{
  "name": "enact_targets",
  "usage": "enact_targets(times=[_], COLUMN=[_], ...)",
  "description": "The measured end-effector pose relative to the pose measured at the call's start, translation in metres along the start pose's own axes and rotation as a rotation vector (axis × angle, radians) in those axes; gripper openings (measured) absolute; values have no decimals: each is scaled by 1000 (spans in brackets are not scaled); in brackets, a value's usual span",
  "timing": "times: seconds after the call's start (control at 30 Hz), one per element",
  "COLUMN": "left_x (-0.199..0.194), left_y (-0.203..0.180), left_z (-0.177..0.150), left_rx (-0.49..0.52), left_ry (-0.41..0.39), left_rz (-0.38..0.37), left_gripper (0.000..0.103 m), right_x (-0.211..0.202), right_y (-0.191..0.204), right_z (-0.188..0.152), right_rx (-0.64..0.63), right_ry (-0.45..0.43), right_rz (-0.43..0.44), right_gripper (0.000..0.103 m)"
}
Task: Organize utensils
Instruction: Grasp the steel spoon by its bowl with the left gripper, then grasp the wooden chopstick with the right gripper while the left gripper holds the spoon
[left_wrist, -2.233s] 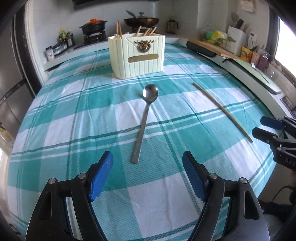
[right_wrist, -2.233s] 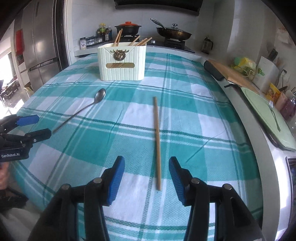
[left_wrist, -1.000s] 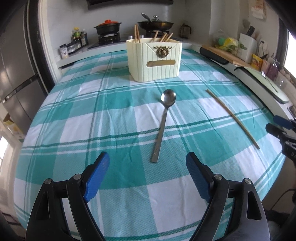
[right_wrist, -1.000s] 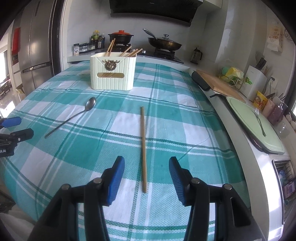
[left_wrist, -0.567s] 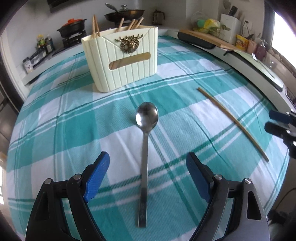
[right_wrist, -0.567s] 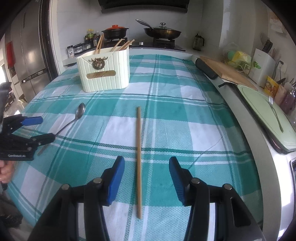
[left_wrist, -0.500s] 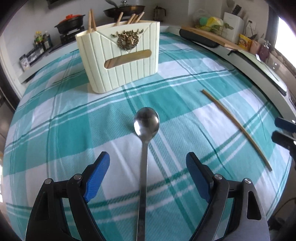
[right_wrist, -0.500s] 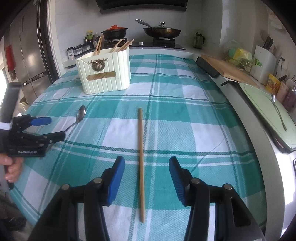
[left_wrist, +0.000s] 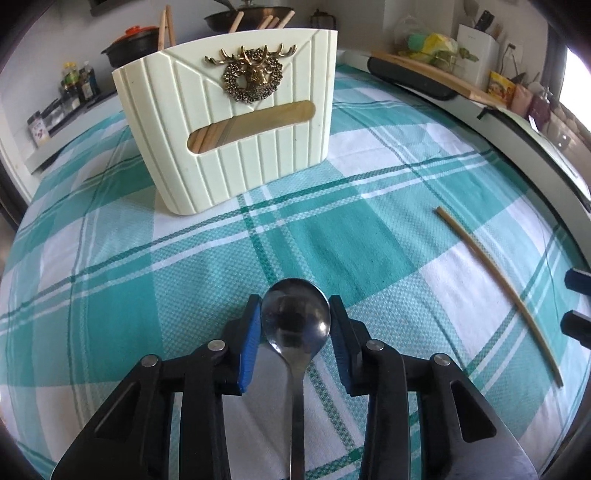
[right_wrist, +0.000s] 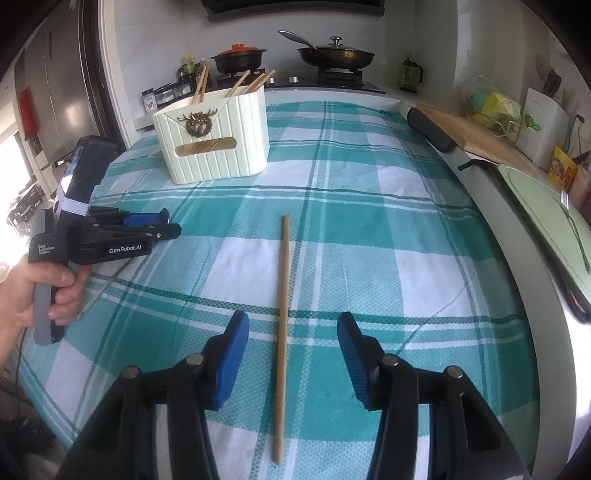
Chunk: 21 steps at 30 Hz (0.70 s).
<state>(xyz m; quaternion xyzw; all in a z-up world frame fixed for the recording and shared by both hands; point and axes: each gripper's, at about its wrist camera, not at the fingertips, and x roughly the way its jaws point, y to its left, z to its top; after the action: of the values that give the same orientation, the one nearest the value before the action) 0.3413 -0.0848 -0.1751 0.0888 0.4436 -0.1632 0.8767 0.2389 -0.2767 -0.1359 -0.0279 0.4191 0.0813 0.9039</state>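
A steel spoon (left_wrist: 295, 321) lies on the green-checked tablecloth (left_wrist: 110, 295). My left gripper (left_wrist: 295, 332) has its blue pads against both sides of the spoon's bowl, and its jaws are closing on it; the handle runs back under the gripper. From the right wrist view the left gripper (right_wrist: 166, 225) sits low over the cloth, held by a hand. A wooden chopstick (right_wrist: 283, 295) lies on the cloth between the fingers of my right gripper (right_wrist: 291, 354), which is open and does not touch it. The cream utensil holder (left_wrist: 229, 140) with a deer emblem stands beyond, with several chopsticks in it.
A stove with a red-lidded pot (right_wrist: 238, 55) and a pan (right_wrist: 336, 53) lies behind the holder (right_wrist: 214, 147). Along the right counter are a wooden board (right_wrist: 476, 136), a pale green tray (right_wrist: 546, 218) and a white knife block (right_wrist: 543, 122). A fridge (right_wrist: 62, 92) stands at the left.
My left gripper went forward along the spoon's handle to its bowl, sank a little, and narrowed its jaws from wide apart to the bowl's sides. The right gripper edged forward along the chopstick.
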Motion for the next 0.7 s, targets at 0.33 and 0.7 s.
enact_targets(times=[0.33, 0.7], left_x=[-25, -47], left_y=[54, 116], left_z=[-33, -53], left_rx=[-148, -286], left_ry=[5, 5], left_rz=[132, 86], left_gripper=[36, 60], right_x=[49, 45], right_y=[13, 33], right_z=[-1, 4], right_rx=[-59, -80], right_ry=[99, 101], right_rz=[-31, 53], right_gripper=[37, 41])
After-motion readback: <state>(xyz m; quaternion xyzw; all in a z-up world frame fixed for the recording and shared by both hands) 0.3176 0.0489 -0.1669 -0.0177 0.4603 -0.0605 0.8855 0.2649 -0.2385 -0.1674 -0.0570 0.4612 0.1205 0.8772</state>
